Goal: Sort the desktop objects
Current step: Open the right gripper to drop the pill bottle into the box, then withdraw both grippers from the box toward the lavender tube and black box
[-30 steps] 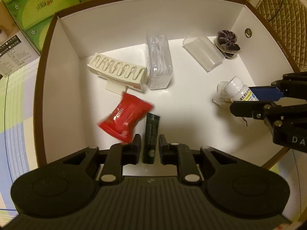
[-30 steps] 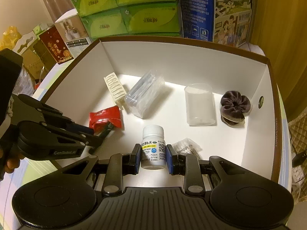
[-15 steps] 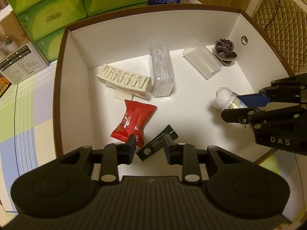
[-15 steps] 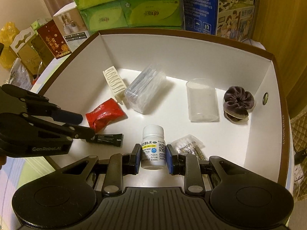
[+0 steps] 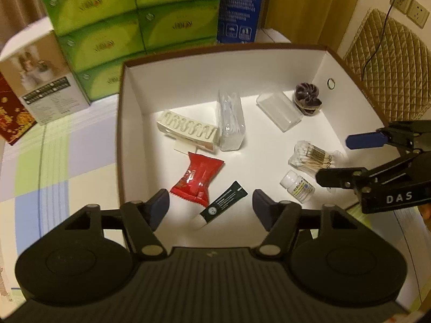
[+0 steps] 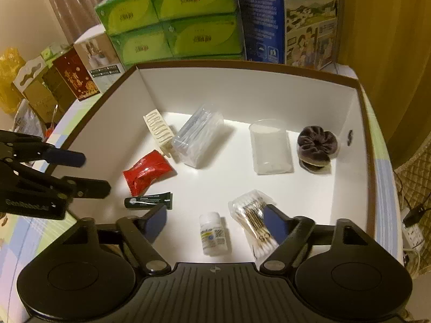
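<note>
A: What does the left hand-held gripper (image 5: 211, 206) show?

B: Its jaws have just been opening and stand wide apart, gripping nothing. The dark green tube with a white cap (image 5: 220, 204) lies flat on the floor of the white cardboard box with a brown rim (image 5: 188, 72), between the fingers but touched by neither. Just beside the tube lies a red foil sachet (image 5: 198, 178).

A: And the right hand-held gripper (image 6: 215, 222)?

B: Also freshly opened, jaws spread, empty. The small white pill bottle with a printed label (image 6: 213, 234) lies on its side on the box floor between the fingers, clear of both. A clear packet of cotton swabs (image 6: 253, 215) rests just beside it, partly behind the right finger.

A: What else is in the box?

B: A cream plastic rack with wavy slots (image 5: 188, 130), a clear plastic pack leaning against it (image 5: 231, 123), an empty clear plastic case (image 6: 270, 149) and a dark purple velvet scrunchie (image 6: 317, 144) near the far right wall.

A: Around the box?

B: Green tissue packs (image 6: 172, 16) are stacked behind it on the checked worktop (image 5: 54, 156).
</note>
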The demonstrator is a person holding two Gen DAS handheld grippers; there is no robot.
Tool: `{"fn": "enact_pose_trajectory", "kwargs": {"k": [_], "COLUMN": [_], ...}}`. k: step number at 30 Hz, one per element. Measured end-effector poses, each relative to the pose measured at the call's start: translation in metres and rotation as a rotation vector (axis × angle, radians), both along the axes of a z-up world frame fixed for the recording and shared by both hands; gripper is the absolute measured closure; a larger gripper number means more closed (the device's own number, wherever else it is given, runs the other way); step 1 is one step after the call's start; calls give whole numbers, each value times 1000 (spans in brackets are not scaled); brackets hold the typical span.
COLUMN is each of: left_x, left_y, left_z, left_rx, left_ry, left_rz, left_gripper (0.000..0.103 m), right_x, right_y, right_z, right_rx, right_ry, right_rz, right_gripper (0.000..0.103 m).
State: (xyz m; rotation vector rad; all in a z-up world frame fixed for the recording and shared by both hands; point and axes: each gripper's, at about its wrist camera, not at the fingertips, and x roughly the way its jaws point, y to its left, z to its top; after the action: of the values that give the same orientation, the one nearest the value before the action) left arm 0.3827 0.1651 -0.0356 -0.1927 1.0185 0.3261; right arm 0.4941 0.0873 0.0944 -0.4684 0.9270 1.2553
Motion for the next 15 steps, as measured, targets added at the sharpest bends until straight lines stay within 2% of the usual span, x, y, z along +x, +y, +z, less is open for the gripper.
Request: {"fn": "enact_pose_trajectory", "kwargs": {"k": [5, 7, 15], "left_x": [-21, -28, -58], "left_y": [-6, -10, -28], "left_z": [15, 19, 36], "left_rx": [0, 6, 30], "left_ry": [-32, -34, -50], "left_rz": [15, 19, 35], "left_gripper": [27, 26, 19], "right_x": [-7, -12, -37], "right_y": [-18, -23, -45], "right_z": [12, 17, 36], "right_rx": [42, 51, 98], "right_ry": [4, -1, -19], "right_rz": [-15, -17, -12], "right_gripper": [9, 6, 2]}}
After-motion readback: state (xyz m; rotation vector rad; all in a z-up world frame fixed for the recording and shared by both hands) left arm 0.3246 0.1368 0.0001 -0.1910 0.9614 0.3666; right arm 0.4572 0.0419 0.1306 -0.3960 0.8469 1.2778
